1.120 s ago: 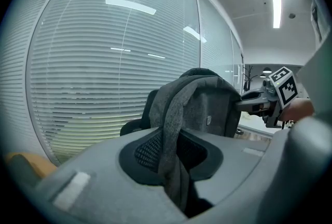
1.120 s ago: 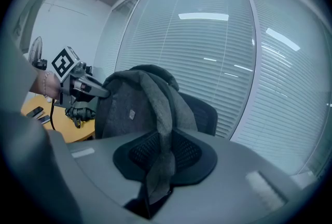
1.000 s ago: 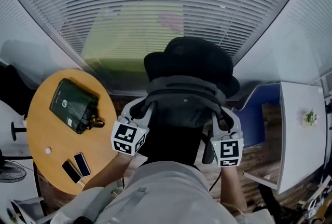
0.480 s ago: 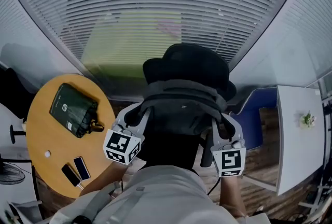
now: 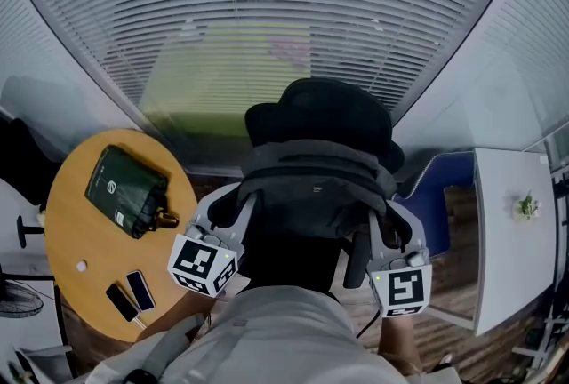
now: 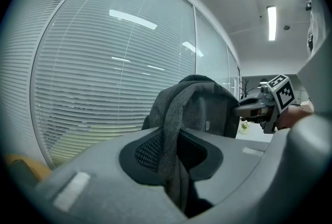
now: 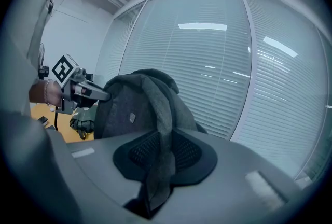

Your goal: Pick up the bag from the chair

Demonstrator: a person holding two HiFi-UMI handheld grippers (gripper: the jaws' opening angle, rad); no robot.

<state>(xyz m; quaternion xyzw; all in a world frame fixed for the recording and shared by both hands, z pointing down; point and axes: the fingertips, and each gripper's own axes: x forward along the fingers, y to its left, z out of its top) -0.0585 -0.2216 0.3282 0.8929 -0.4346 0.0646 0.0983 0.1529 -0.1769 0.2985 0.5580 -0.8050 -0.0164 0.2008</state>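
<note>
A: Grey woven fabric fills both pinches. The left gripper [image 5: 233, 206] is nipped down on the left shoulder strap [image 6: 171, 135] and the right gripper [image 5: 375, 222] on the right shoulder strap [image 7: 162, 137]. Each pair of jaws is narrowed to the strap's thickness, with nothing else between them.

B: And the backpack [image 5: 316, 196] itself?

A: It hangs from those two straps in front of the person, over the black chair [image 5: 322, 111]. I cannot tell whether its bottom is off the seat, because its own body hides that.

B: So how to lift it well?

A: I'd raise both hands level and together, so that neither strap slides through its pads and the load doesn't tip. Once it looks free, draw it toward the body.

B: Room to move?

A: Ahead, the blinds [image 5: 284, 9] stand just behind the chair, so no swinging forward. To the left, the round wooden table [image 5: 76, 231], with a green pouch [image 5: 124, 187] and two phones [image 5: 132, 289] on it, sits near the left gripper. To the right is the edge of a white desk [image 5: 511, 222]. Straight up and back looks open.
</note>
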